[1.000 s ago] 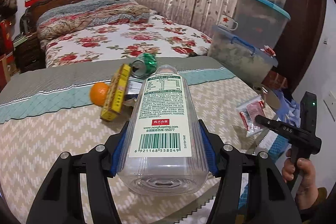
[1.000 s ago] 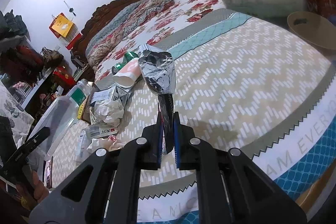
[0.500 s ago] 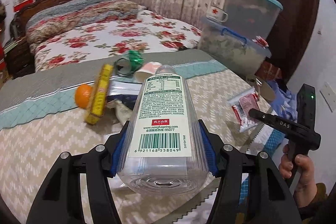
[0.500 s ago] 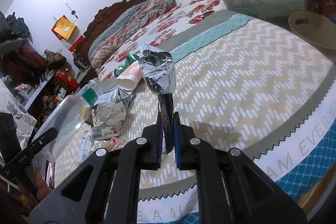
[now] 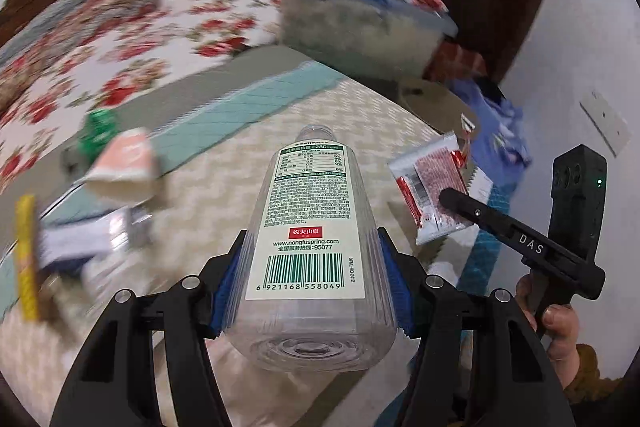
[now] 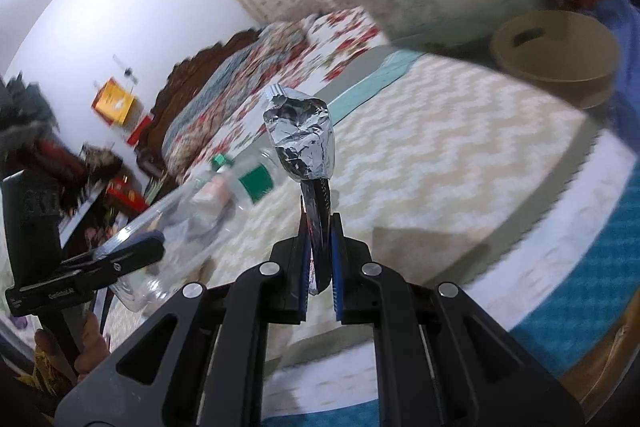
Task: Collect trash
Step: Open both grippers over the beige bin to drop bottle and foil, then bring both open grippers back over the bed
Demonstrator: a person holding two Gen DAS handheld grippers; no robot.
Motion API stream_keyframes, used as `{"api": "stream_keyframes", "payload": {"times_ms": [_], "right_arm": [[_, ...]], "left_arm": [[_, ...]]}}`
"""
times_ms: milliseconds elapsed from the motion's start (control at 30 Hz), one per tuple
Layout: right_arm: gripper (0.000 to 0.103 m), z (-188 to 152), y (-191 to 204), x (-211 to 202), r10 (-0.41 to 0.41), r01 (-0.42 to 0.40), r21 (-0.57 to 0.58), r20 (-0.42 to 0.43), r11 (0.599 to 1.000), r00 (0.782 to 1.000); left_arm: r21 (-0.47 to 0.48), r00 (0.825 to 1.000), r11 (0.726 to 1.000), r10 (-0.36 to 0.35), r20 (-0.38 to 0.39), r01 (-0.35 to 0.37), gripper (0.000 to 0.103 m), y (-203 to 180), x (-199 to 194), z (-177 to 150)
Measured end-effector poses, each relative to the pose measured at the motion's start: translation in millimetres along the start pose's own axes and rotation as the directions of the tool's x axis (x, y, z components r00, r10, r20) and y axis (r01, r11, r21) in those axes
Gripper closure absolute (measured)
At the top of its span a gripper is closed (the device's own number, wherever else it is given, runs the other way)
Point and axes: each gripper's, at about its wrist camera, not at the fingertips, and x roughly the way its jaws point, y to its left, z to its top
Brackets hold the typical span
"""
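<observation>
Both hands have swung toward the tan round bin [image 6: 556,67]. Left gripper [image 5: 310,291] stays clamped on the clear labelled plastic bottle [image 5: 310,227]; right gripper [image 6: 319,259] pinches the crumpled silver foil wrapper [image 6: 302,139]. Drop-off appears next.

bottle [image 5: 308,247] label: "www.nongfuspring.com", "95077", barcode "6 921168 558049" | right gripper [image 5: 444,195] arm: "DAS"

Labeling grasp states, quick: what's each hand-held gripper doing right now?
Left hand-held gripper: closed on the clear plastic bottle.
Right hand-held gripper: closed on the silver foil wrapper.
</observation>
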Motion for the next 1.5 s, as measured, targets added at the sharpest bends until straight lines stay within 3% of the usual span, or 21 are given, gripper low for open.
{"api": "stream_keyframes", "payload": {"times_ms": [233, 433, 500, 567, 633, 667, 700, 767, 833, 900, 1000, 1100, 1267, 1367, 1500], "right_arm": [[0.092, 62, -88, -27, -0.105, 0.097, 0.091, 0.094, 0.991, 0.990], [0.092, 125, -155, -18, -0.242, 0.228, 0.143, 0.083, 0.963, 0.967], [0.088, 143, -173, -6, -0.268, 0.256, 0.172, 0.048, 0.951, 0.962], [0.088, 154, -187, 7, -0.304, 0.298, 0.188, 0.001, 0.936, 0.953], [0.085, 158, -200, 15, -0.316, 0.318, 0.216, -0.044, 0.923, 0.948], [0.073, 159, -203, 16, -0.305, 0.308, 0.231, -0.049, 0.923, 0.951], [0.044, 161, -204, 16, -0.304, 0.306, 0.234, -0.044, 0.923, 0.952], [0.010, 164, -196, 6, -0.340, 0.326, 0.218, 0.030, 0.920, 0.940], [0.011, 165, -185, 0, -0.384, 0.367, 0.169, 0.085, 0.915, 0.919], [0.014, 167, -174, -6, -0.406, 0.385, 0.172, 0.108, 0.907, 0.908], [0.014, 157, -154, -29, -0.362, 0.315, 0.224, 0.211, 0.922, 0.908], [0.014, 133, -119, -49, -0.341, 0.277, 0.226, 0.335, 0.934, 0.878], [0.013, 99, -65, -40, -0.371, 0.341, 0.147, 0.395, 0.929, 0.841], [0.013, 80, -33, -28, -0.362, 0.347, 0.107, 0.371, 0.932, 0.855], [0.013, 49, 18, -11, -0.339, 0.350, 0.030, 0.341, 0.936, 0.877]], "left_arm": [[0.109, 0.990, 0.987, -0.109, -0.087, 0.118, 0.044, -86, 81, 80], [0.159, 0.967, 0.961, -0.203, -0.152, 0.226, 0.043, -161, 169, 156], [0.164, 0.965, 0.961, -0.191, -0.179, 0.221, 0.043, -176, 198, 172], [0.170, 0.976, 0.974, -0.117, -0.184, 0.149, 0.035, -184, 222, 185], [0.134, 0.980, 0.983, -0.104, -0.170, 0.127, 0.029, -179, 226, 193], [0.115, 0.979, 0.984, -0.116, -0.168, 0.137, 0.029, -176, 223, 195], [0.093, 0.977, 0.983, -0.140, -0.161, 0.156, 0.029, -171, 214, 196], [0.078, 0.979, 0.981, -0.172, -0.107, 0.180, 0.029, -159, 186, 194], [0.092, 0.984, 0.980, -0.171, -0.051, 0.175, 0.029, -150, 156, 190], [0.102, 0.985, 0.979, -0.175, -0.008, 0.175, 0.029, -138, 121, 179], [0.087, 0.975, 0.977, -0.203, 0.092, 0.196, 0.029, -117, 62, 146], [0.072, 0.966, 0.977, -0.210, 0.150, 0.201, 0.027, -91, 10, 95], [0.026, 0.976, 0.985, -0.173, 0.132, 0.171, 0.027, -49, -41, -3], [0.014, 0.987, 0.996, -0.085, 0.136, 0.084, 0.027, -22, -68, -61], [-0.065, 0.985, 0.998, 0.034, 0.166, -0.024, 0.027, 23, -96, -122]]}}
